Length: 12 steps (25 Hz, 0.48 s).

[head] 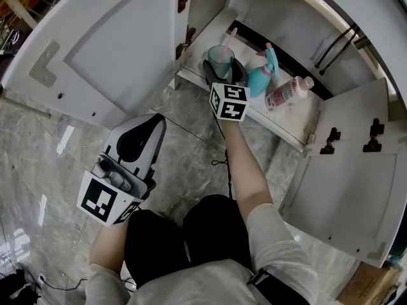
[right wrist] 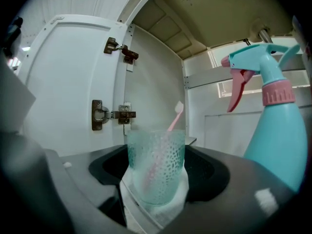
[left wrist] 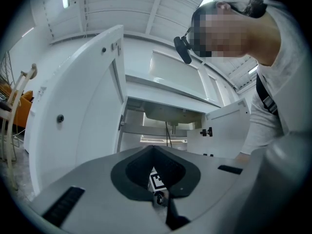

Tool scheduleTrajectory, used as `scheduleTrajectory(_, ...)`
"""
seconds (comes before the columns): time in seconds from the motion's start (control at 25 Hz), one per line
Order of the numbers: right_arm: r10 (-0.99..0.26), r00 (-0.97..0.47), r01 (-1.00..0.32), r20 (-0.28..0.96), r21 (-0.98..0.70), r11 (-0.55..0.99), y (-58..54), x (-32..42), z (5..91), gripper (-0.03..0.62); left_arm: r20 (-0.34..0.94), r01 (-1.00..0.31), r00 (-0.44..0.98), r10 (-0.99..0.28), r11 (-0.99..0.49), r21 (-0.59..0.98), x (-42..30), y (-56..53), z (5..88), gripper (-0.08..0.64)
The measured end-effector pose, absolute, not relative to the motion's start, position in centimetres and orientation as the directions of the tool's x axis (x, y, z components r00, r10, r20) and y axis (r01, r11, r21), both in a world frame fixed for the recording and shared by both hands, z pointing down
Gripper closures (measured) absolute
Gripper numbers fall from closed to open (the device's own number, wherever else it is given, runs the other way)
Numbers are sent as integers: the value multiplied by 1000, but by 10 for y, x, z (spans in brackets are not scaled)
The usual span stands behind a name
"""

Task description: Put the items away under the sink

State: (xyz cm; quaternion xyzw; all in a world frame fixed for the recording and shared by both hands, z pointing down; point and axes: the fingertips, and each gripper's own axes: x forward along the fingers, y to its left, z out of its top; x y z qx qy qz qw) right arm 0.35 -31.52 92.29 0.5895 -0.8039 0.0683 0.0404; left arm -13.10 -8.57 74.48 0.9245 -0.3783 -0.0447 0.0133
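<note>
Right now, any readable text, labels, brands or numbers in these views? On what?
No text can be read in any view.
Label on the lying bottle: too small and blurred to read.
Square markers on the marker cube of the left gripper: black-and-white code, no letters.
Square markers on the right gripper: the same.
On the spray bottle and the cup: no print shows.

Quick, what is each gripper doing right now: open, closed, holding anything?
Left gripper: closed, holding nothing.
Right gripper: closed on the cup, which has a toothbrush in it.
</note>
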Motion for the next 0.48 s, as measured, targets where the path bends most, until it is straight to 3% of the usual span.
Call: scheduleTrajectory(0.48,-946,-291,-956,142,-69,284,-328,3,925,229,-66,-710,699,-712,-702,62,-135,-90,750,552)
